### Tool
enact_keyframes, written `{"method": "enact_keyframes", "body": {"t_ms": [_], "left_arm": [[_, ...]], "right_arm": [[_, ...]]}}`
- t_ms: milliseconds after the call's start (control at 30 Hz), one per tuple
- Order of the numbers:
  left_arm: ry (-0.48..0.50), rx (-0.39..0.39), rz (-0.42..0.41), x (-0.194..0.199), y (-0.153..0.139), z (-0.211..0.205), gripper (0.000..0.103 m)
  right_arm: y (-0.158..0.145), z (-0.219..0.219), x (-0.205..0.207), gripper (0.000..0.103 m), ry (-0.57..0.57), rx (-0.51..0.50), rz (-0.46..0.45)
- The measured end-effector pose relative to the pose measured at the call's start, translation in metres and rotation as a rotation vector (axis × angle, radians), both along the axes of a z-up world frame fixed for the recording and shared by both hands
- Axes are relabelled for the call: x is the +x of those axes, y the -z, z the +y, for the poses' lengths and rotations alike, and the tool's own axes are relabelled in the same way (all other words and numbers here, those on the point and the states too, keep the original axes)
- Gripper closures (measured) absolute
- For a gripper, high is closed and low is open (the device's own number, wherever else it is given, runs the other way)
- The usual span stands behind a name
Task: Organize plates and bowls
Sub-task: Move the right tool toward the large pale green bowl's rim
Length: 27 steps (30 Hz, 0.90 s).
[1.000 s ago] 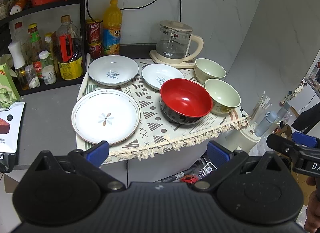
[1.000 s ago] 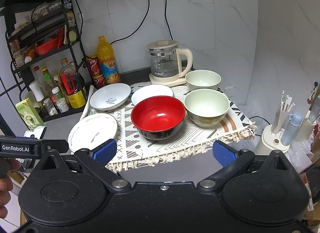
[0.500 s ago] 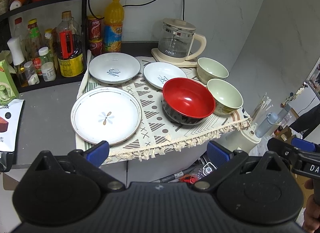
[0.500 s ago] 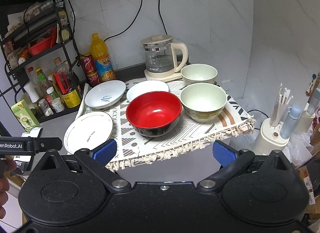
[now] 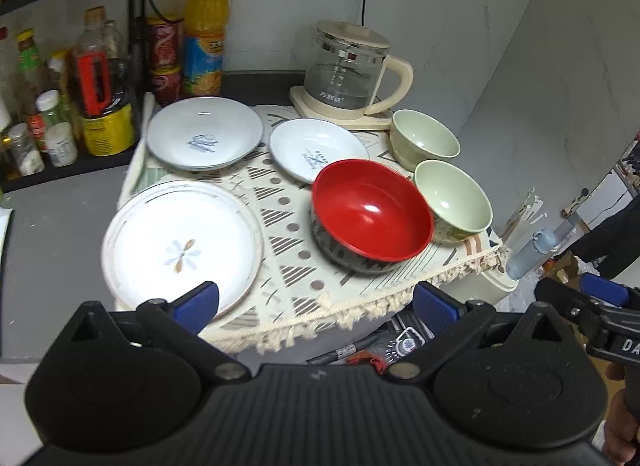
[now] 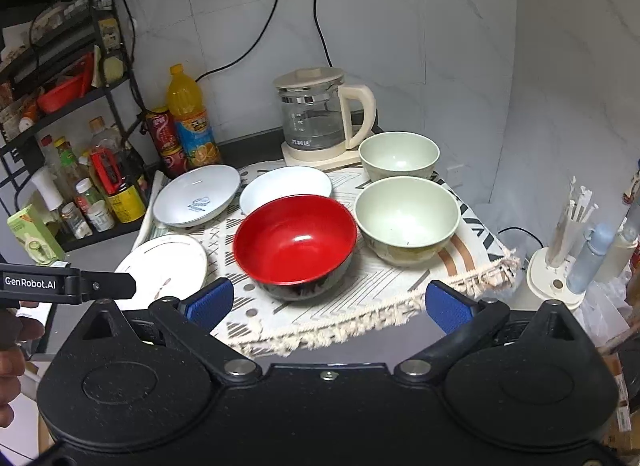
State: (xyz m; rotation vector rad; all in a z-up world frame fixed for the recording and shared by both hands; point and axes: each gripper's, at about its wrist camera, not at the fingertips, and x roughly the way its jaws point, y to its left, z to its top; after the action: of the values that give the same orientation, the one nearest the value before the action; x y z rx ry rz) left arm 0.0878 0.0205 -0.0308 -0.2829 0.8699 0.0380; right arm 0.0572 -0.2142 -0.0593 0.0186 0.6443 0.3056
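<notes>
The counter (image 5: pixel 48 225) carries a patterned fringed mat (image 5: pixel 288 250), and all the dishes sit on it, none stacked yet. Largest is the flower-printed plate (image 5: pixel 180 242) at the mat's near left corner; in the left wrist view it lies straight ahead of the left hand-held gripper (image 5: pixel 316 306), whose left blue pad (image 5: pixel 198 304) overlaps the plate's near rim in the picture, though whether it touches cannot be told. Behind that plate sits a blue-rimmed plate (image 5: pixel 204 131), and to its right a smaller white plate (image 5: pixel 316 151), partly hidden by the red bowl (image 6: pixel 296 238).

The red bowl lies dead ahead of the right hand-held gripper (image 6: pixel 328 304), between its two blue pads in the right wrist view. Just right of it stands a pale green bowl (image 6: pixel 406 217), near touching, with a second pale green bowl (image 6: pixel 398 153) behind, beside the kettle (image 6: pixel 320 113).

Both hand-held grippers are spread wide and hold nothing. Plates lie on the left side, nearer the left hand-held gripper; bowls lie on the right, nearer the right one. Being round, the dishes offer no long axis, so a rim pinch from the near edge looks the likely approach
</notes>
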Motion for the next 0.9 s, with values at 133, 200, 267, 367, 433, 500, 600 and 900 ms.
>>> {"method": "enact_keyframes", "body": {"t_ms": [133, 200, 267, 367, 433, 500, 600, 900], "left_arm": [[0.022, -0.020, 0.010, 0.031, 0.004, 0.000, 0.002], [0.037, -0.028, 0.017, 0.047, 0.006, 0.001, 0.002], [0.053, -0.034, 0.022, 0.062, 0.009, 0.001, 0.003], [0.075, -0.043, 0.021, 0.086, 0.012, -0.002, 0.003], [0.090, -0.050, 0.018, 0.102, 0.013, -0.005, 0.003], [0.093, -0.066, 0.003, 0.117, 0.015, -0.006, 0.003], [0.118, -0.089, 0.001, 0.141, 0.018, -0.008, 0.007], [0.227, -0.117, 0.036, 0.216, 0.034, -0.033, 0.010]], "right_arm": [[0.003, 0.001, 0.026, 0.000, 0.002, 0.010, 0.018], [0.003, 0.001, 0.037, 0.000, 0.005, 0.008, 0.018], [0.003, 0.000, 0.050, 0.000, 0.007, 0.010, 0.022], [0.005, -0.004, 0.066, 0.000, 0.018, 0.027, 0.037], [0.008, -0.008, 0.077, 0.002, 0.030, 0.032, 0.045], [0.010, -0.011, 0.085, 0.006, 0.048, 0.034, 0.054], [0.013, -0.018, 0.098, 0.009, 0.073, 0.051, 0.065], [0.028, -0.046, 0.135, 0.028, 0.173, 0.109, 0.127]]}}
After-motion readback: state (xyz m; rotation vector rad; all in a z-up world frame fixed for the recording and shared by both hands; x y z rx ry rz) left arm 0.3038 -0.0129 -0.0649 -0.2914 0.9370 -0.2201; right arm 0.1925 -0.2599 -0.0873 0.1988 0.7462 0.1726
